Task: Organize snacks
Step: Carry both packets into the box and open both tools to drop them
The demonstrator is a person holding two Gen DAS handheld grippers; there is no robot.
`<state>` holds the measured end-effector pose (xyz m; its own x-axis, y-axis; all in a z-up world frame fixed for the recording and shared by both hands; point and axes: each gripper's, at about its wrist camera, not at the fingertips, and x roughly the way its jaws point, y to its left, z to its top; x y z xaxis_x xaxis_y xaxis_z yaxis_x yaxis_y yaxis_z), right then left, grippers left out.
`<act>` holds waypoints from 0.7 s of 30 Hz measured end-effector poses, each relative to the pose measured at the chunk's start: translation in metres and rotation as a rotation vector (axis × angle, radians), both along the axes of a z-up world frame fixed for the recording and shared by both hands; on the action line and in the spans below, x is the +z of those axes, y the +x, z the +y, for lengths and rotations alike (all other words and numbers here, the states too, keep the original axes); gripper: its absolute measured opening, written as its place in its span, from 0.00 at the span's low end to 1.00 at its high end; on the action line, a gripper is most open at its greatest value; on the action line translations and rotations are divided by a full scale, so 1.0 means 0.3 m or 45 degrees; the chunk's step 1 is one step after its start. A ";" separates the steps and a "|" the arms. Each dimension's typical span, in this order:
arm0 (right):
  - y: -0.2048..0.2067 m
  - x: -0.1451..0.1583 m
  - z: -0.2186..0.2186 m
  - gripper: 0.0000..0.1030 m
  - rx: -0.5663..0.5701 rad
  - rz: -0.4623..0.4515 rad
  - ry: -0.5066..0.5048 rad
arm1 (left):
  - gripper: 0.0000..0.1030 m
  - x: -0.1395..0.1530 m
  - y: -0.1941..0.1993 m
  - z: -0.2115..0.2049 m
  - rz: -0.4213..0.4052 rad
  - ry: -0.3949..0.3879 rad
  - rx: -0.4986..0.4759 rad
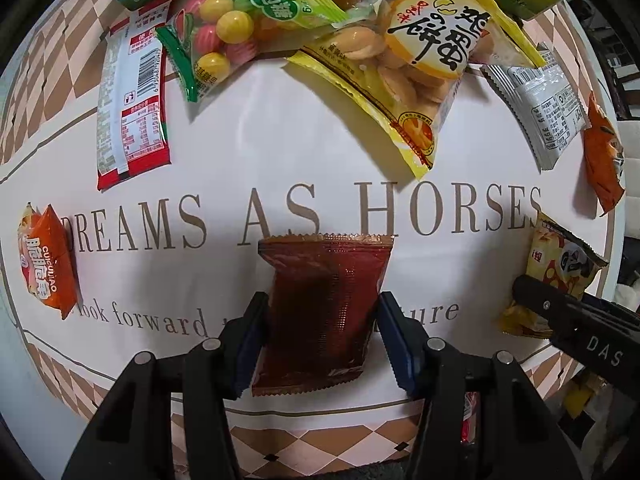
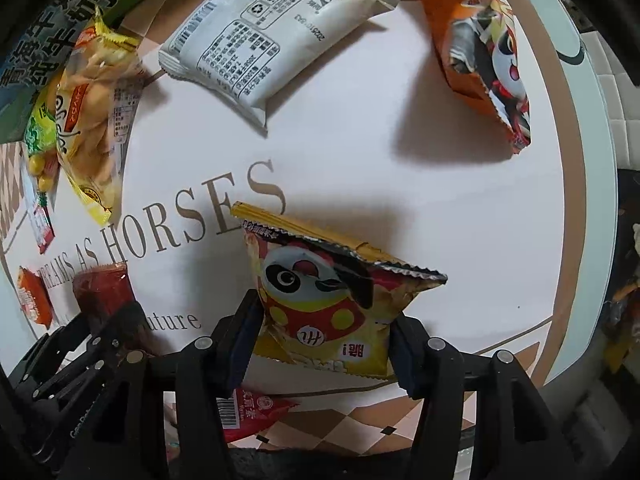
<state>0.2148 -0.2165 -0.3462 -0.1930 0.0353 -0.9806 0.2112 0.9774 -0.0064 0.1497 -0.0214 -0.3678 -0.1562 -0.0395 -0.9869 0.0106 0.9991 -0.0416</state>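
- On the white lettered worktop [image 1: 320, 128], a dark red translucent foil sachet [image 1: 320, 312] with crimped ends lies flat, pinched by the left gripper [image 1: 322, 340] jaws.
- Right gripper [image 2: 320, 344] jaws clasp a crinkled yellow cartoon-printed snack packet [image 2: 324, 304] near the edge.

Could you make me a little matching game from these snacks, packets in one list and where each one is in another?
Packets:
1. dark red packet
2. yellow panda packet
3. grey-white packet
4. gumball bag

Places:
A. lying loose on the table, printed back facing up
B. between the left gripper fingers
C. in the pile at the far edge of the table
D. between the right gripper fingers

Pairs: 1-B, 2-D, 3-A, 4-C
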 end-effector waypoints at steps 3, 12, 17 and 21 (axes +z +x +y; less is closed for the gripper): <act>0.001 -0.004 0.046 0.59 0.017 -0.011 -0.033 | 0.50 0.013 -0.008 -0.011 -0.006 0.005 0.002; -0.143 0.073 0.072 0.49 -0.011 -0.022 0.034 | 0.50 0.131 -0.012 -0.009 -0.048 -0.019 0.016; -0.134 0.192 0.095 0.49 0.007 -0.060 0.127 | 0.50 0.318 0.025 0.002 -0.152 -0.091 0.026; -0.077 0.360 0.137 0.48 0.064 -0.153 0.233 | 0.50 0.533 0.115 0.035 -0.268 -0.174 0.060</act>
<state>0.1917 -0.1753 -0.2382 -0.0814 0.2079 -0.9748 0.1508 0.9693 0.1941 0.1843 -0.0109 -0.2080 0.0569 -0.1775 -0.9825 -0.0128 0.9839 -0.1785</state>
